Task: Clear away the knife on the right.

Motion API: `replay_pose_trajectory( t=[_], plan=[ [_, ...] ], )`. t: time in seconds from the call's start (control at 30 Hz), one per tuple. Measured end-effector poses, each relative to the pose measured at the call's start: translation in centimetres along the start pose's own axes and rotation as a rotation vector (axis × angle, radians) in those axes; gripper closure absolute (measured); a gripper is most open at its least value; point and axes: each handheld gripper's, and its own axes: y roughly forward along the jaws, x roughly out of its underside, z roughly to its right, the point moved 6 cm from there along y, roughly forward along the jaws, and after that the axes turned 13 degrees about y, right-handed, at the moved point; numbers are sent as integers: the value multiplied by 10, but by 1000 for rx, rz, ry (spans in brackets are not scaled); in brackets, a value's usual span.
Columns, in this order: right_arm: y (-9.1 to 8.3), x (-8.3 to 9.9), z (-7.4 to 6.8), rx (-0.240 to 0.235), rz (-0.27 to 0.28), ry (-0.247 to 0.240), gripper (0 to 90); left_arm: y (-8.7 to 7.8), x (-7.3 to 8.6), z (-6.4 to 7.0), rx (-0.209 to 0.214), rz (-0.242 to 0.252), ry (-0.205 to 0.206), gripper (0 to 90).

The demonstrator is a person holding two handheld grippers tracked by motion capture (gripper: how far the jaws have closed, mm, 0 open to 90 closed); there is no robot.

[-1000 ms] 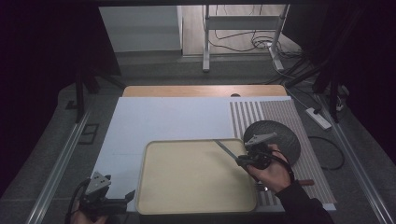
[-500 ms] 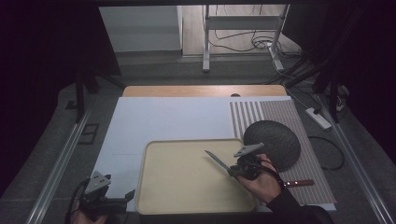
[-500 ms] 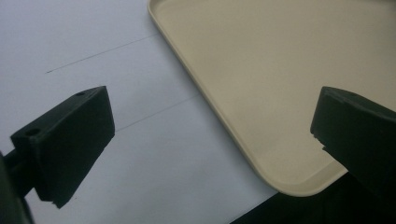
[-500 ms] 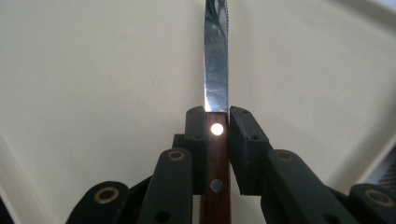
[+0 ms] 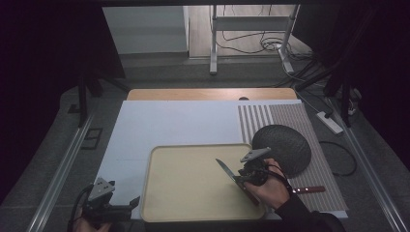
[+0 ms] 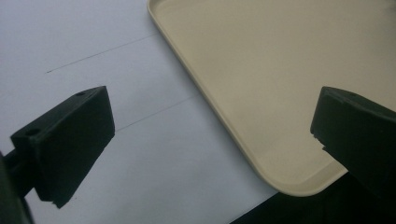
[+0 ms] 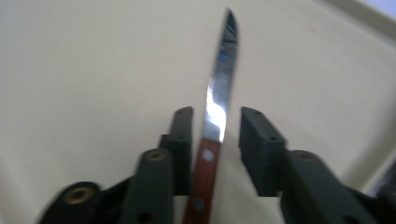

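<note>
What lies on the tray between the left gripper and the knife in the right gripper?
Nothing: in the high view the tray is bare between the left gripper and the knife in the right gripper.

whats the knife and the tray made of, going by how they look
Knife: the blade looks like polished steel, mirror-bright with glints; the handle is reddish-brown with pale rivets, likely wood. Tray: probably plastic, matte beige, smooth with a rounded moulded rim.

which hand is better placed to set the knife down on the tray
Right. The right gripper already carries the red-handled steel knife over the beige plastic tray, blade between its fingers. The left gripper hangs open, off the tray's near-left corner.
</note>
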Motion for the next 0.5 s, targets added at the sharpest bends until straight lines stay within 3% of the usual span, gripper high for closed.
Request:
replay_pose_trajectory(
  t=[0.1, 0.37, 0.5],
  plan=[
    [5, -3, -9, -30, -21, -46, 896, 0, 0, 0, 0, -1, 1, 0],
    [28, -3, -17, -17, -94, -114, 900, 0, 0, 0, 0, 0, 3, 0],
    [27, 0, -9, -7, -99, -92, 900, 0, 0, 0, 0, -1, 5, 0]
  ],
)
